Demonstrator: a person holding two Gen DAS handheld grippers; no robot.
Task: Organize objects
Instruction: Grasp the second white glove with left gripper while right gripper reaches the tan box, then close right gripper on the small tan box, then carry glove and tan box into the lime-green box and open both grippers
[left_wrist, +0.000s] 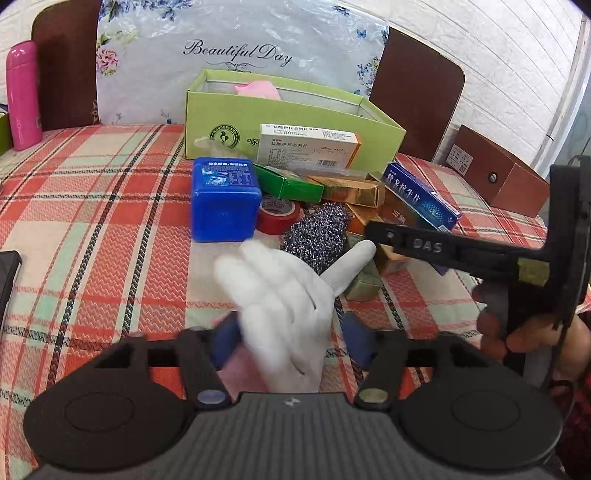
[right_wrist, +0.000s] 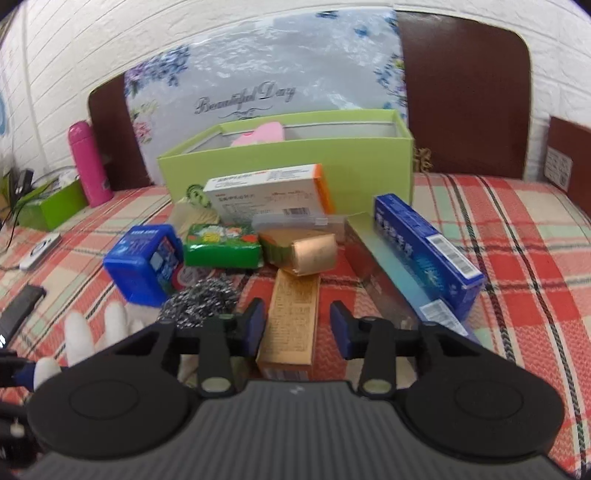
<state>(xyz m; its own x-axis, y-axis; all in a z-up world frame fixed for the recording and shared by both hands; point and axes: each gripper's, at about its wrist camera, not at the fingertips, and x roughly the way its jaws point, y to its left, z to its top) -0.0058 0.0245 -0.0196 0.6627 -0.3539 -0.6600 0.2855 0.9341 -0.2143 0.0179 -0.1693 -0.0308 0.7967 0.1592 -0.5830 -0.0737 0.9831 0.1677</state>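
**A:** Hovering low, right gripper (right_wrist: 297, 326), fingers spread wide, nothing pinched. Tan carton (right_wrist: 291, 325) lies flat between them on the plaid tablecloth (right_wrist: 517, 266). Left pad looks touching or nearly so; right pad stands clear.

**B:** Long axis?

**A:** Runs near to far, in line with the fingers. My guess: a straight close across its short width takes it. Green box (right_wrist: 295, 158), open-topped, sits far behind the pile, something pink already inside; likely the destination.

**B:** Left side?

**A:** Left gripper (left_wrist: 291, 339) also spread, holding nothing. White glove (left_wrist: 284, 291) lies limp between its 2 fingers, reaching toward the steel scourer (left_wrist: 317, 236). So each hand is nearest its own item; the right is nearer the carton.

**B:** What does 1 view give that the other lacks?

**A:** Left wrist view shows the right gripper from outside, low over the right side of the pile, bare hand on its grip, but it hides the carton there. Right wrist view shows the carton squarely, plus the blue tub (right_wrist: 147, 262), green packet (right_wrist: 221, 245) and long blue carton (right_wrist: 428, 251); only glove fingertips at its left edge.
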